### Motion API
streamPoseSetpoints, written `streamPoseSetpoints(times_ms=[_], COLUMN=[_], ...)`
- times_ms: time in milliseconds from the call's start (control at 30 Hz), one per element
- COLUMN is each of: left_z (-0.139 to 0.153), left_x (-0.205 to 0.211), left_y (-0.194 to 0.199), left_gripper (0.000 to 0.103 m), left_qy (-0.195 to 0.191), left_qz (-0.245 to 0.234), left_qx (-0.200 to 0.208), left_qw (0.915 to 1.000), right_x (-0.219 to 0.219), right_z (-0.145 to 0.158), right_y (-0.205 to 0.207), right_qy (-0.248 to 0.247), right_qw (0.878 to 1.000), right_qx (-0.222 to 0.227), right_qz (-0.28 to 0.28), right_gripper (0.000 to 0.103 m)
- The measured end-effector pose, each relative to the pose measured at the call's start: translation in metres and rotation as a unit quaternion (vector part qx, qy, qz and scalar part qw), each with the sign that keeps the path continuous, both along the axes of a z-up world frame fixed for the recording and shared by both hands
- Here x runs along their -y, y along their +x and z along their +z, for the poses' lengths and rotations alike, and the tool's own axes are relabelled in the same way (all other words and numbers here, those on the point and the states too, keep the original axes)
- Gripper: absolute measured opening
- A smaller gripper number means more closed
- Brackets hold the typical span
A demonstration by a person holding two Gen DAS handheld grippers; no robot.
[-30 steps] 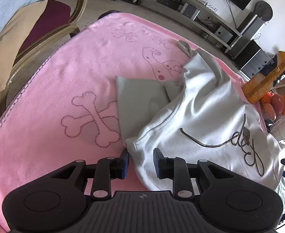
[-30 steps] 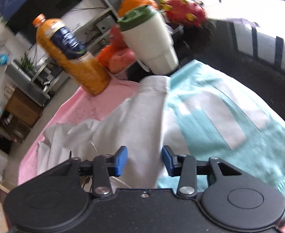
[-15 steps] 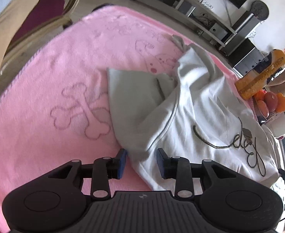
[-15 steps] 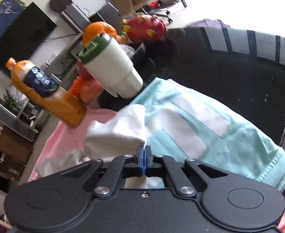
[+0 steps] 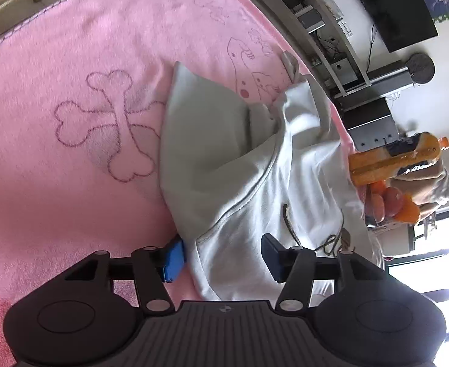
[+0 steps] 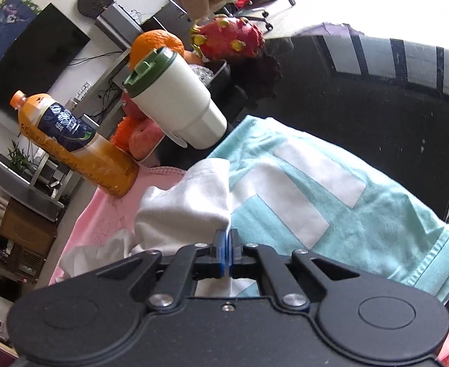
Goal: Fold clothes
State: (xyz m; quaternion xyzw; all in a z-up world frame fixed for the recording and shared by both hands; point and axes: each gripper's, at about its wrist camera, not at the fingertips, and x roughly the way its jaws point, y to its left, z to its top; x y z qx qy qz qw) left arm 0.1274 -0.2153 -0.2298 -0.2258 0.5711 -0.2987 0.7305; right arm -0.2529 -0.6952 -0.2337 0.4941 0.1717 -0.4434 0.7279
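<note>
Fingers (image 5: pixel 171 260) of the left gripper (image 5: pixel 221 258) stand wide apart low in the left wrist view, one blue pad at the edge of a white sweatshirt (image 5: pixel 255 183) and the other dark pad over its body, so the near hem of the garment lies in the gap between them without being pinched. That sweatshirt sprawls from the centre to the right of the frame on a pink blanket (image 5: pixel 71 61) printed with crossed bones and a cartoon creature; its grey hood (image 5: pixel 206 131) lies flat towards the centre left, and dark cursive lettering (image 5: pixel 325 238) runs across the chest just above the right finger. At the right edge an orange juice bottle (image 5: pixel 398 159) and some orange fruit (image 5: pixel 392 202) sit beyond the cloth. In the right wrist view the right gripper (image 6: pixel 226 252) has its blue pads pressed together on a fold of white cloth, a bunched part of the sweatshirt (image 6: pixel 184 211) at centre. Beside it on the right lies a mint green garment with white bars (image 6: pixel 316 202), spread over a dark glossy tabletop (image 6: pixel 377 107). In the upper left stand the juice bottle (image 6: pixel 71 140), a cream tumbler with a green lid (image 6: pixel 175 98), an orange (image 6: pixel 154 44) and a dragon fruit (image 6: pixel 230 38).
</note>
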Motion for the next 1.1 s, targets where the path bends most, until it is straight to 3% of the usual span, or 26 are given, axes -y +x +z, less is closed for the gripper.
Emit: streamPoseSetpoints(times_ms=[100, 200, 300, 433, 800, 867, 900, 933, 1033, 1100], left_z=[0.000, 0.005, 0.015, 0.016, -0.008, -0.007, -0.005, -0.003, 0.011, 0.026], left_x=[-0.002, -0.007, -0.008, 0.003, 0.001, 0.003, 0.004, 0.006, 0.005, 0.004], left_y=[0.000, -0.003, -0.007, -0.006, 0.003, 0.004, 0.003, 0.003, -0.002, -0.008], left_gripper=[0.049, 0.031, 0.030, 0.029, 0.033, 0.028, 0.006, 0.002, 0.002, 0.002], left_qy=[-0.006, -0.021, -0.047, -0.050, -0.027, -0.019, -0.009, 0.000, 0.008, 0.005], left_qz=[0.001, 0.005, 0.000, -0.009, -0.008, -0.008, -0.005, -0.002, -0.003, -0.013], left_qx=[-0.008, -0.006, 0.017, 0.028, -0.001, 0.004, 0.009, 0.013, 0.039, 0.066], left_qw=[0.9999, 0.9997, 0.9988, 0.9983, 0.9996, 0.9998, 0.9999, 0.9999, 0.9992, 0.9977], right_x=[0.000, 0.001, 0.003, 0.003, 0.002, 0.002, 0.002, 0.002, 0.000, -0.003], right_z=[-0.002, -0.003, -0.005, -0.007, -0.008, -0.008, -0.008, -0.008, -0.007, -0.006], right_y=[-0.002, -0.004, -0.007, -0.008, -0.008, -0.007, -0.007, -0.008, -0.010, -0.014], right_qy=[0.006, 0.010, 0.019, 0.023, 0.021, 0.021, 0.021, 0.021, 0.021, 0.028], right_qw=[1.000, 1.000, 0.999, 0.999, 0.999, 0.999, 0.999, 0.999, 0.999, 0.998], right_qx=[0.006, 0.015, 0.027, 0.030, 0.030, 0.030, 0.031, 0.031, 0.034, 0.039], right_qz=[-0.002, -0.003, -0.005, -0.004, 0.002, 0.003, 0.005, 0.007, 0.023, 0.038], right_gripper=[0.002, 0.003, 0.003, 0.003, 0.004, 0.004, 0.004, 0.004, 0.006, 0.016])
